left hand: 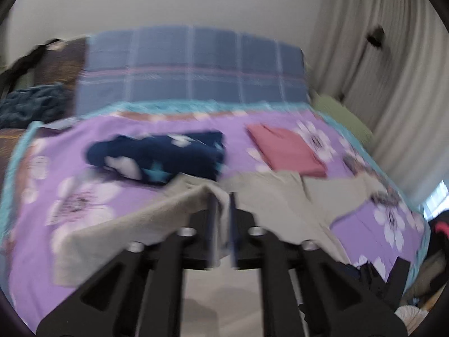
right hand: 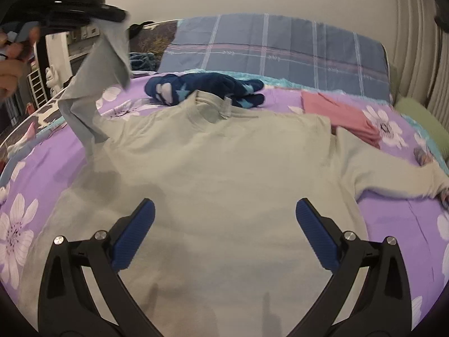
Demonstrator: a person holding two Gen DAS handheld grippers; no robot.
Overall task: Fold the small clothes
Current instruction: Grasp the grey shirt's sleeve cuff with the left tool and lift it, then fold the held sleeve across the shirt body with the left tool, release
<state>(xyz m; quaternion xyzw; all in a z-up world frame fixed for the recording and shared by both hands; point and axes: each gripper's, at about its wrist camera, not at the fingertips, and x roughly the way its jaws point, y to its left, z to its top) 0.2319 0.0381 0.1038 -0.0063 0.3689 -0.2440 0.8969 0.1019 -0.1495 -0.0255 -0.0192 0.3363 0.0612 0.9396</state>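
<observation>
A beige long-sleeved shirt lies flat, front down, on the purple flowered bedspread, collar toward the headboard. Its left sleeve is lifted off the bed and hangs from my left gripper, which is shut on the cuff end. In the left wrist view the left gripper has a fold of beige cloth pinched between its narrow jaws, blurred by motion. My right gripper hovers open over the shirt's lower body with nothing between its blue pads. The right sleeve lies stretched out.
A crumpled navy garment with stars lies just beyond the collar. A folded pink garment sits at the back right. A blue plaid pillow lines the headboard, with a green cushion by the curtain. A hand holds the left gripper.
</observation>
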